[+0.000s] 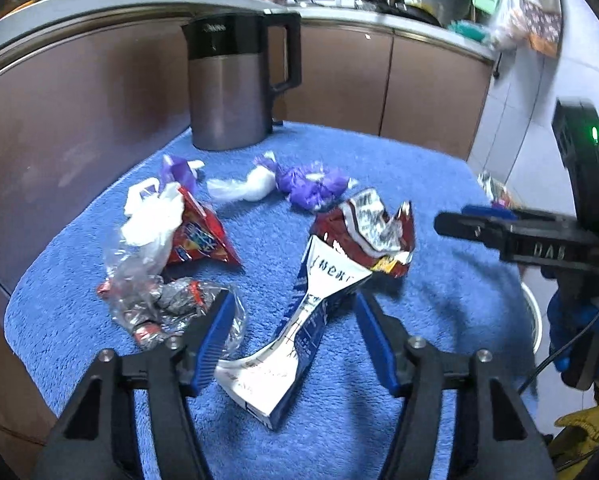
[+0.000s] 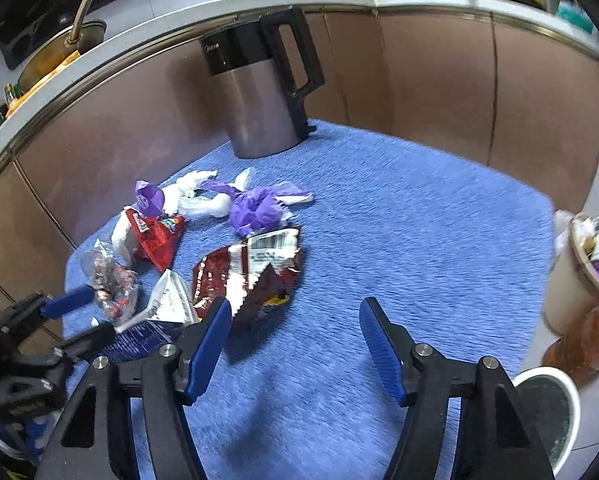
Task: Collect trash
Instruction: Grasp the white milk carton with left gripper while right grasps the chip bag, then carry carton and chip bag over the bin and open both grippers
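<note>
Left tool (image 1: pixel 295 332) straddles the flattened carton (image 1: pixel 299 328) on the worktop (image 1: pixel 419 184), jaws apart, nothing gripped. Right tool (image 2: pixel 295 340), also gaping, empty, nears the chip bag (image 2: pixel 255 272). Thin carton may slip the pads; tools could collide.

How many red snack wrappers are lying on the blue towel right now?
2: the triangular red wrapper on the left under white plastic, and the torn dark-red bag mid-towel, touching the crushed carton. More could hide beneath the plastic.
</note>
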A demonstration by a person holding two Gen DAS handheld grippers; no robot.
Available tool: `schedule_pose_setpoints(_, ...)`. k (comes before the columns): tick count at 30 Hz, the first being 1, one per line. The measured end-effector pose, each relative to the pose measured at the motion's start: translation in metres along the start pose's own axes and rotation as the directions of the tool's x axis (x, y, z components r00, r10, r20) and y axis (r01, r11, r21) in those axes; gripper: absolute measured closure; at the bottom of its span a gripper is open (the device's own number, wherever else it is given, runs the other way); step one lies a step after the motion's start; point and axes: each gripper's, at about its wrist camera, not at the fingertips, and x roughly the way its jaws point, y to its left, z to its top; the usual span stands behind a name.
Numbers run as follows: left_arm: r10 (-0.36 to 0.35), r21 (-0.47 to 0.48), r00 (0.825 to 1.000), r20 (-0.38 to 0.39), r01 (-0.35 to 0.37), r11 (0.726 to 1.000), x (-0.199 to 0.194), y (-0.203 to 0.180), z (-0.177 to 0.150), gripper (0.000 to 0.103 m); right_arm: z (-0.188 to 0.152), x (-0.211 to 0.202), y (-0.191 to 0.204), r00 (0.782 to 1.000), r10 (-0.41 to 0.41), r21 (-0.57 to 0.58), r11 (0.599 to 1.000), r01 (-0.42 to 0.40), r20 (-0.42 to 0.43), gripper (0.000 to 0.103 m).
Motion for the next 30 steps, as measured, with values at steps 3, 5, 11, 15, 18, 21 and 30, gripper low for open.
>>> schedule_pose_setpoints(3,-0.011,0.021,0.999,-0.038,0.012,1.000,0.011,0.000,0.000,0.055,0.005,0.014,0.002,0.999,0.039,0.011,0.999,-0.039,-0.034,0.042)
schedule_pose_setpoints(5,-0.003,0.034,0.998,-0.059,0.005,0.999,0.018,-0.001,-0.002,0.055,0.006,0.023,0.002,0.995,0.074,0.032,0.997,-0.072,-0.061,0.044)
schedule_pose_setpoints(11,0.009,0.059,0.994,-0.105,-0.003,0.998,0.035,-0.007,-0.006,0.064,0.005,0.051,-0.004,0.976,0.173,0.115,0.981,-0.158,-0.135,0.055)
schedule_pose_setpoints(15,0.017,0.061,0.991,-0.134,-0.009,0.998,0.046,-0.007,-0.006,0.066,0.005,0.061,-0.003,0.968,0.201,0.133,0.974,-0.182,-0.151,0.064)
schedule_pose_setpoints(18,0.002,0.054,0.989,-0.151,0.006,0.999,0.052,-0.008,-0.006,0.074,0.006,0.065,-0.004,0.966,0.210,0.138,0.972,-0.189,-0.154,0.073)
schedule_pose_setpoints(21,-0.012,0.041,0.989,-0.148,0.018,0.999,0.055,-0.009,-0.004,0.079,0.007,0.066,-0.005,0.961,0.227,0.145,0.968,-0.205,-0.157,0.091)
schedule_pose_setpoints(30,-0.022,-0.091,0.995,-0.092,0.013,0.996,0.019,-0.005,-0.006,0.079,0.008,0.032,0.002,0.970,0.227,0.105,0.970,-0.217,-0.091,0.093)
